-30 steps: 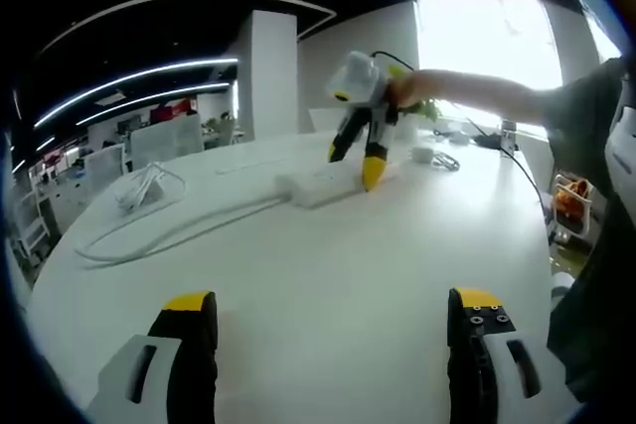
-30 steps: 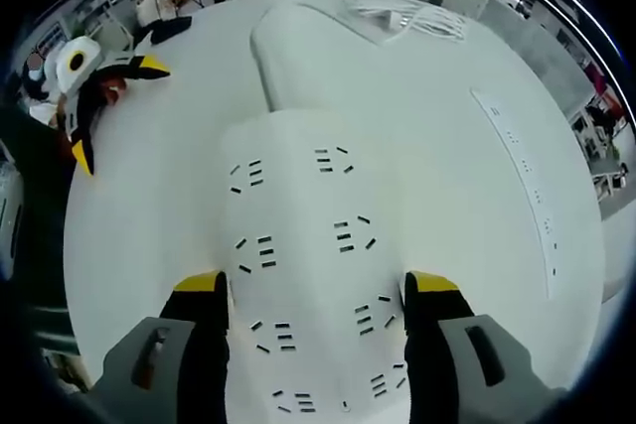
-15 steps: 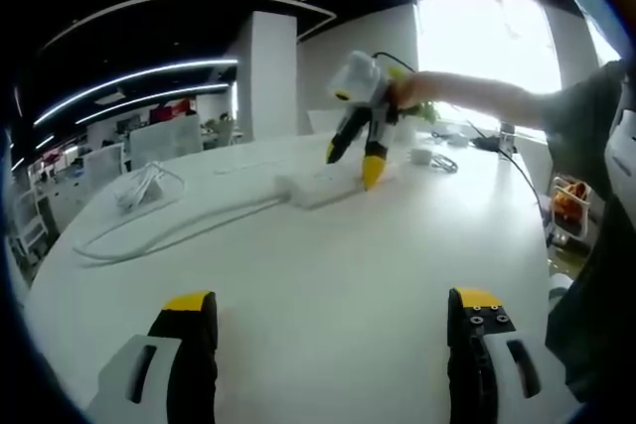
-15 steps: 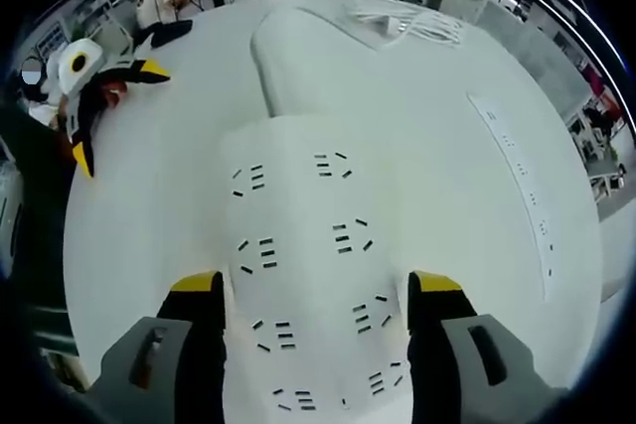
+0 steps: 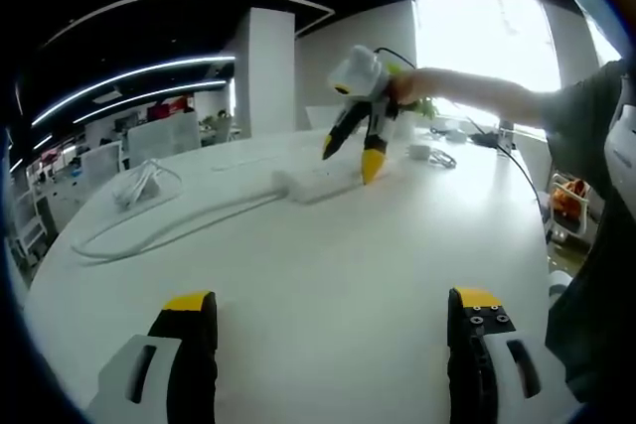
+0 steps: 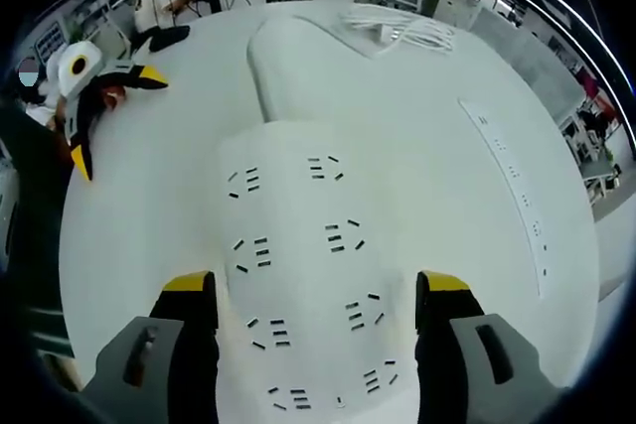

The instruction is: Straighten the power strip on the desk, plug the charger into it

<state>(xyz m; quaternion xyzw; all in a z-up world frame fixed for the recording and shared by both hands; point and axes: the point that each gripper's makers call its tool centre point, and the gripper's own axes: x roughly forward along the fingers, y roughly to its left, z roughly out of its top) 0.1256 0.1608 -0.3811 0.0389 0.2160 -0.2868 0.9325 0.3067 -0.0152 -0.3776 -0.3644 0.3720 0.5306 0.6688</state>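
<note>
Power strip (image 6: 303, 275) between right gripper (image 6: 316, 290) wide jaws, untouched; left gripper (image 5: 333, 307) wide; cable bundle (image 6: 402, 27) beyond.

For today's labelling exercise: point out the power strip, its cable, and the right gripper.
power strip (image 6: 298, 265), right gripper view, socket face.
cable (image 5: 169, 230), left gripper view, curved middle.
right gripper (image 5: 350, 154), left gripper view, between fingertips.

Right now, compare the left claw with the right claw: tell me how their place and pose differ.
The yellow-tipped left claw is held over a bare stretch of the white desk, while the yellow-tipped right claw straddles the white multi-socket power strip. The left claw looks out along the desk; the right claw points down at the strip from above. Both are open and hold nothing.
</note>
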